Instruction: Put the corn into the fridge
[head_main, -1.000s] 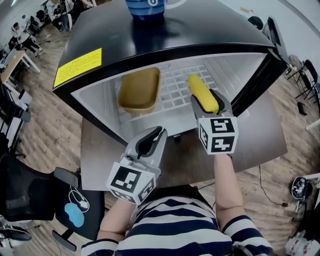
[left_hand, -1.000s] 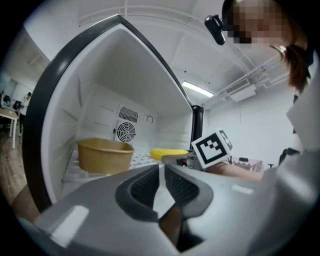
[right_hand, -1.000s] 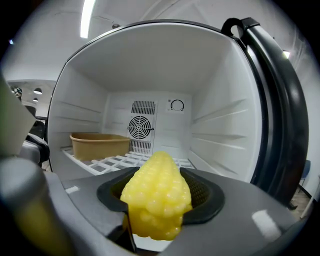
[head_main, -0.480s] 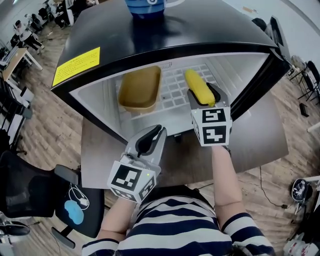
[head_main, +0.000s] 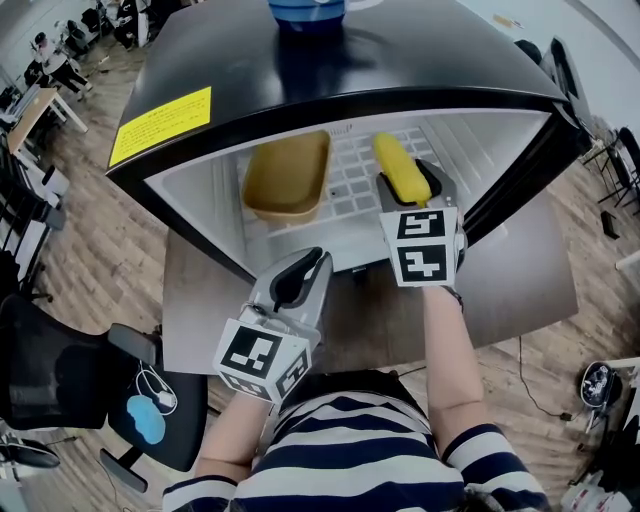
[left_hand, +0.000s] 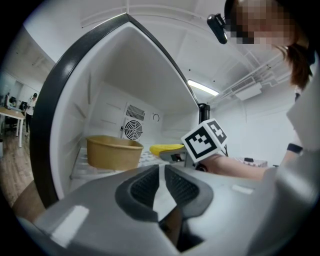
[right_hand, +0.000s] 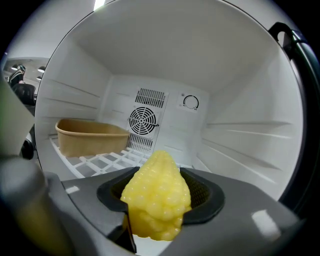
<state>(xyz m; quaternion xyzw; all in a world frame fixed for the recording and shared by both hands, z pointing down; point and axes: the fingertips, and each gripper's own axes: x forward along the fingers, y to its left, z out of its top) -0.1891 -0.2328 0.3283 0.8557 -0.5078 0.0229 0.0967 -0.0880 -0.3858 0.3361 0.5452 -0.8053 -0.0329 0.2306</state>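
Observation:
The yellow corn (head_main: 398, 166) is clamped between the jaws of my right gripper (head_main: 410, 186), which reaches into the open fridge (head_main: 330, 60) over the right part of its white wire shelf (head_main: 352, 180). Seen from the right gripper view, the corn (right_hand: 156, 196) points at the back wall, with the right gripper (right_hand: 158, 200) shut on it above the shelf (right_hand: 102, 163). My left gripper (head_main: 306, 268) hangs outside the fridge's front edge, jaws together and nothing between them. In the left gripper view, the left gripper (left_hand: 161, 176) faces the fridge interior and the corn (left_hand: 166, 148).
A tan paper tray (head_main: 286, 176) sits on the shelf's left half, left of the corn. A blue object (head_main: 305, 10) stands on the fridge's black top. The fridge rests on a brown table (head_main: 520, 290). A round fan grille (right_hand: 142, 120) is on the back wall.
My right gripper has carried the corn a little deeper into the fridge, over the shelf. The left gripper has stayed where it was.

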